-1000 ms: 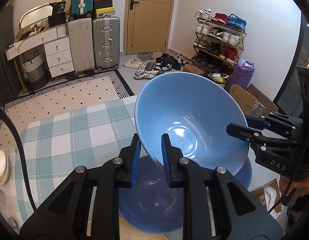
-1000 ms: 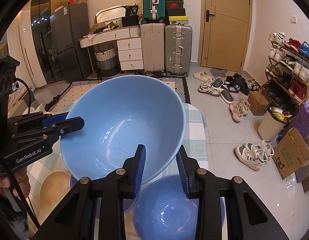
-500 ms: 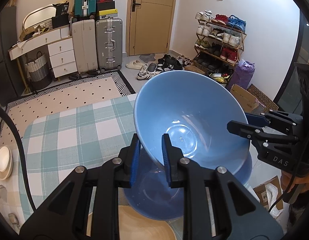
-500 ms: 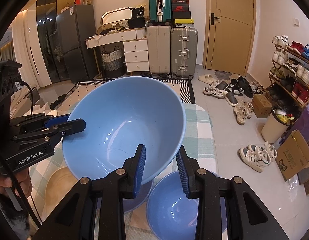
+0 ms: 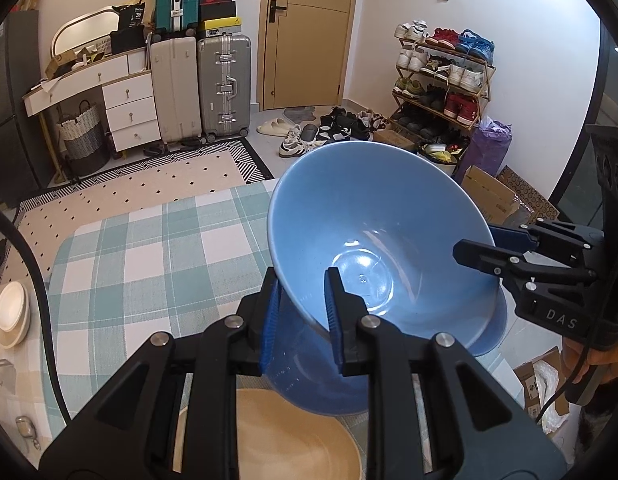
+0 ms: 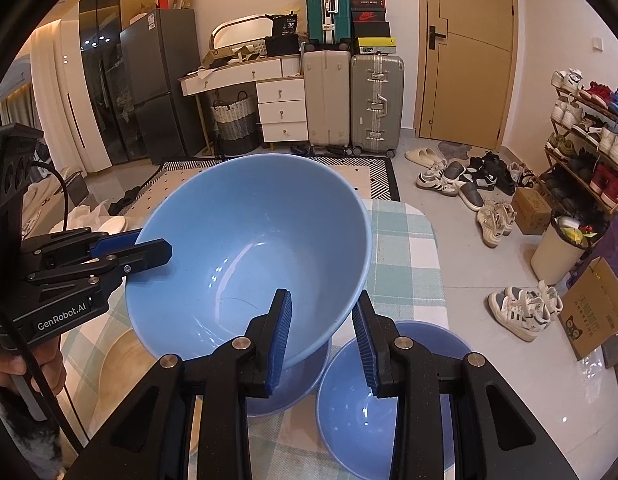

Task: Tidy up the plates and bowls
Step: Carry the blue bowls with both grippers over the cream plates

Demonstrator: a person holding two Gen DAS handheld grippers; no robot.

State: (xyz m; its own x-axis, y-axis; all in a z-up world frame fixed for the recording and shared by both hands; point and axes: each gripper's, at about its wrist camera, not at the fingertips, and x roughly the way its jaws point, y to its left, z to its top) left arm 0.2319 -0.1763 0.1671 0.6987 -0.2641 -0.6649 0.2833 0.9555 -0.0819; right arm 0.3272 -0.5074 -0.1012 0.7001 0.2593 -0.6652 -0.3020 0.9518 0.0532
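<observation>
I've got the big blue bowl [image 5: 373, 240] off the checked table [image 5: 149, 248], left gripper [image 5: 299, 312] and right gripper [image 6: 321, 332] each pinched on opposite rim edges. Glossy, rigid, probably slippery; rims are the only handhold. Blue dishes [image 6: 385, 396] below.

The large bowl [image 5: 389, 216] is plain light blue, as is the smaller bowl [image 6: 369, 400] on the tabletop [image 5: 157, 248], whose cloth is checked in pale green and white. A plate [image 5: 293, 440] is tan. Both grippers are black with blue pads on their fingers [image 5: 269, 320]. The rug [image 5: 141, 188] is cream with black diamonds and a black-and-white zigzag border. 1 suitcase [image 6: 327, 4] is teal.
</observation>
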